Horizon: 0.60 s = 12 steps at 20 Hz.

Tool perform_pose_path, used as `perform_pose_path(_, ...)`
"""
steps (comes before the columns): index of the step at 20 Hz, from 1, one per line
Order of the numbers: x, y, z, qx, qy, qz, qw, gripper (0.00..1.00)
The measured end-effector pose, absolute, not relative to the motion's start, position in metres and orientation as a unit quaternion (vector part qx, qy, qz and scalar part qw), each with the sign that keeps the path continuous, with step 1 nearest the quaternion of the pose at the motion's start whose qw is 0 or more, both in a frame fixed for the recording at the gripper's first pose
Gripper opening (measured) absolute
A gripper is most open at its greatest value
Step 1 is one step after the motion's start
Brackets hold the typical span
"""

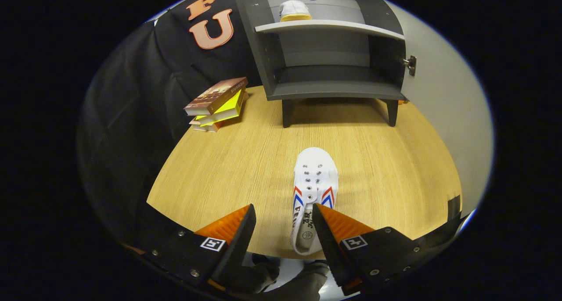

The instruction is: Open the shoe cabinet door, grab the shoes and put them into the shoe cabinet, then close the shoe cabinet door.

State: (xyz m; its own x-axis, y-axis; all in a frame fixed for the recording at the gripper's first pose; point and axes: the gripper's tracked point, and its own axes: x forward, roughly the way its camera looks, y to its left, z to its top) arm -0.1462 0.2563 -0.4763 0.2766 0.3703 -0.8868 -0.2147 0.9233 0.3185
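A white canvas shoe [314, 184] with red and blue stripes lies on the wooden table [228, 169], toe pointing toward the cabinet. My gripper [283, 213] is open; the shoe's heel end sits between the fingers, close against the right finger [327, 222] and apart from the left one. Beyond the shoe stands the dark grey shoe cabinet [325, 59] on short legs, its door [439, 99] swung open to the right. Another white shoe [294, 10] rests on the cabinet's upper shelf. The lower compartment holds nothing.
A stack of books [217, 103] lies on the table left of the cabinet, near the black cloth wall. The open door's hinge [409, 65] juts at the cabinet's right side. The table's front edge runs just under the fingers.
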Motion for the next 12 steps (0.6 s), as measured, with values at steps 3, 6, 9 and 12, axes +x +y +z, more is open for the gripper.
perform_pose_path(3,-0.152,0.259,-0.502,0.059,0.585,0.165,0.792,0.79)
perform_pose_path(6,-0.162,0.26,-0.525,0.066,0.6,0.136,0.786,0.77)
perform_pose_path(9,-0.158,0.262,-0.54,0.076,0.586,0.107,0.799,0.67)
perform_pose_path(12,-0.147,0.264,-0.555,0.104,0.571,0.059,0.812,0.58)
